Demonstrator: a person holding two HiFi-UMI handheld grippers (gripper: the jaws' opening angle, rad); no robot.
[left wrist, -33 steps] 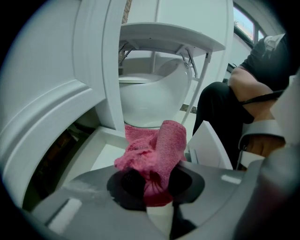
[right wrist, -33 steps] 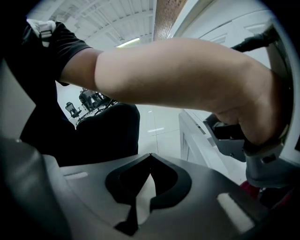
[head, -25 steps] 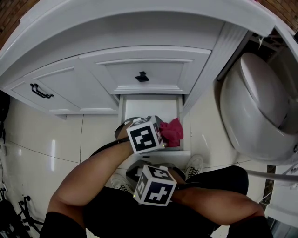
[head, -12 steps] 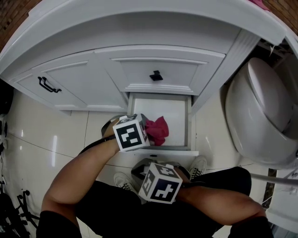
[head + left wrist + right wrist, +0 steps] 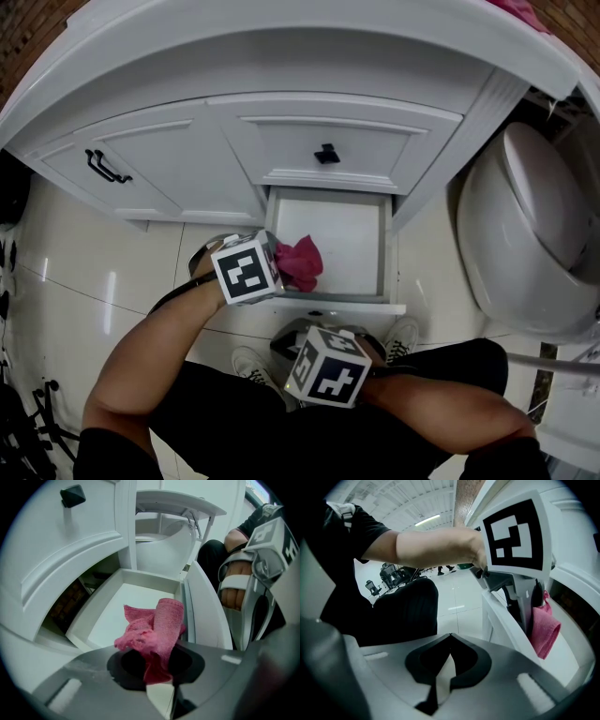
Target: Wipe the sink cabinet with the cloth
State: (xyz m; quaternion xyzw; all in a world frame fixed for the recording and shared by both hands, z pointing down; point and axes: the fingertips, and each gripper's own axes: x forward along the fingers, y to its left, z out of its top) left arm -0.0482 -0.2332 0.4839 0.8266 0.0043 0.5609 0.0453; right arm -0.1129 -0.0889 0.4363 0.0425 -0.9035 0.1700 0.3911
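Observation:
A crumpled pink cloth hangs from my left gripper, which is shut on it at the left front corner of the pulled-out white drawer of the sink cabinet. The cloth also shows at the right of the right gripper view, hanging inside the drawer. My right gripper is held low near my lap, shut with nothing between its jaws, short of the drawer front.
Above the drawer is a panel with a black knob; to the left a door with a black handle. A white toilet stands close on the right. Glossy floor tiles lie on the left, my shoes under the drawer.
My left gripper and the cloth have slid left along the drawer, from its right part to its left front corner. The right gripper has hardly moved.

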